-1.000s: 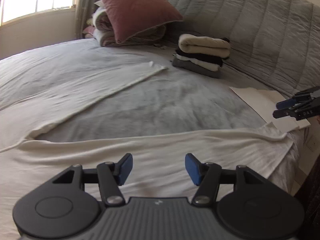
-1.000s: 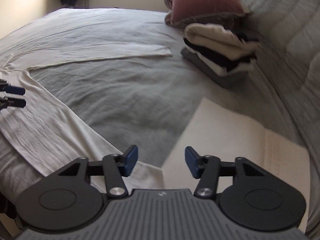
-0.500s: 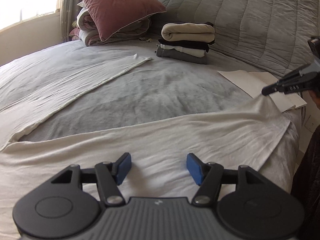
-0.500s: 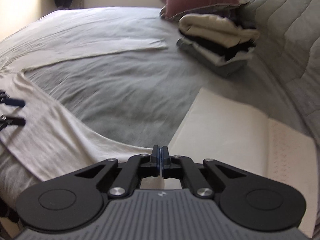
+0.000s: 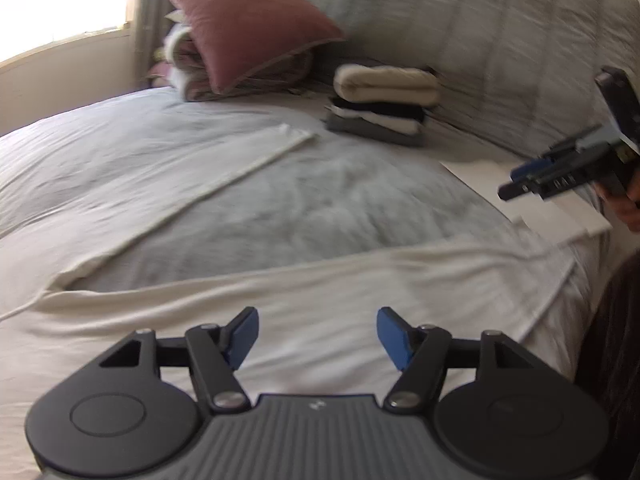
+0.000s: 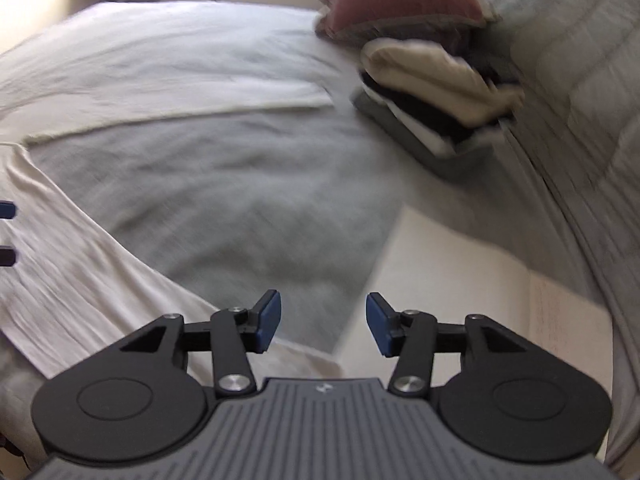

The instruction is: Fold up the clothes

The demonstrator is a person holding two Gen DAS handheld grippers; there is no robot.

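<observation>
Right tool [image 6: 323, 328], pinched shut half a second ago, is opening again with nothing between its pads, left tool [image 5: 317, 338] also opening empty over cream long-sleeve garment [image 5: 320, 296] spread flat on bed [image 5: 320, 200], so no fold started yet

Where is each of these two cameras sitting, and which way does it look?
Left wrist: on the left gripper, looking across the cream garment toward the folded stack; its fingers are opening on nothing, and the right gripper and a hand show.
Right wrist: on the right gripper, fingers opening, empty, facing the bed.
Shared: garment, stack, pink pillow.
</observation>
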